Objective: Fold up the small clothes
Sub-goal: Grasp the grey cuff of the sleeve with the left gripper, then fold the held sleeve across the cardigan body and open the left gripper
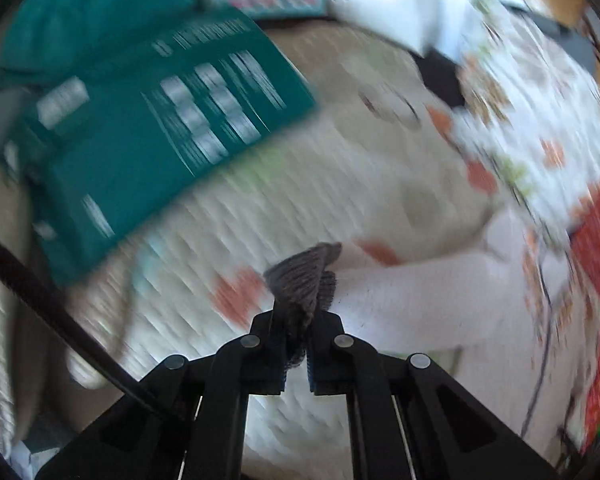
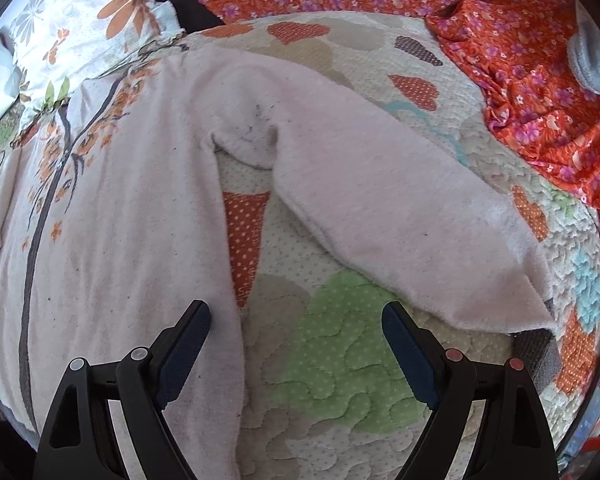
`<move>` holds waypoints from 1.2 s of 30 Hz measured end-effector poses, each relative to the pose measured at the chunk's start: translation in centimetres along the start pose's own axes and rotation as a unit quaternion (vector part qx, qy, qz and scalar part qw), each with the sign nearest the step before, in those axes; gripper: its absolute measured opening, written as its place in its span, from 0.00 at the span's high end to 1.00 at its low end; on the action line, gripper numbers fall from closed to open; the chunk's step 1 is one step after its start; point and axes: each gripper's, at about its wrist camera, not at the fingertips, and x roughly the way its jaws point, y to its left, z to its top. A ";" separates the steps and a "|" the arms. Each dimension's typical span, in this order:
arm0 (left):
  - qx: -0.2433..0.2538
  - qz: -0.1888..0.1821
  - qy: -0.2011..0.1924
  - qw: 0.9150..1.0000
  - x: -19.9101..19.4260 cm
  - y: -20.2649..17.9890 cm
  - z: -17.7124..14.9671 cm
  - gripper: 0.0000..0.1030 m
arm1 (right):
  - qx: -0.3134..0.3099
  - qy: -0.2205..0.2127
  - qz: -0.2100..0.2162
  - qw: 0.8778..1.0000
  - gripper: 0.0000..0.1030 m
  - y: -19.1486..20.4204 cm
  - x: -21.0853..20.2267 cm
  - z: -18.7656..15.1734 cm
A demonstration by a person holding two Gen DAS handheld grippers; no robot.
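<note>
Left gripper (image 1: 296,344): pinching grey cuff (image 1: 304,280) | Right gripper (image 2: 296,350): spread over quilt (image 2: 340,360) | Left view only: teal cloth (image 1: 140,120), print blurred, unreadable

Ahead of the right gripper (image 2: 296,354), bare quilt (image 2: 340,360) is lying open between the spread jaws; the pink garment's body (image 2: 120,240) is flanking its left finger, the sleeve (image 2: 400,216) crossing ahead-right. Orange floral fabric (image 2: 540,92) is bounding the far right. A teal cloth (image 1: 140,120) is blocking the left gripper's (image 1: 296,344) upper-left.
</note>
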 end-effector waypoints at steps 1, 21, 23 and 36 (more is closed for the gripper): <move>-0.008 0.019 -0.018 1.000 -0.6 0.7 1.7 0.94 | 0.001 -0.001 -0.001 1.000 0.12 0.0 0.0 0.0; 0.175 -0.209 0.005 0.962 -4.7 -29.8 -2.5 0.94 | 0.042 -0.103 -0.060 0.992 0.13 -3.1 -4.8 2.2; 0.209 -0.237 0.027 0.948 -4.3 -35.2 -5.7 0.94 | 0.063 -0.101 -0.056 0.991 0.13 -4.3 -4.9 2.4; 0.289 -0.351 0.119 0.883 -4.0 -47.0 -18.0 0.44 | 0.132 -0.069 -0.032 0.988 0.12 -8.4 -3.5 2.6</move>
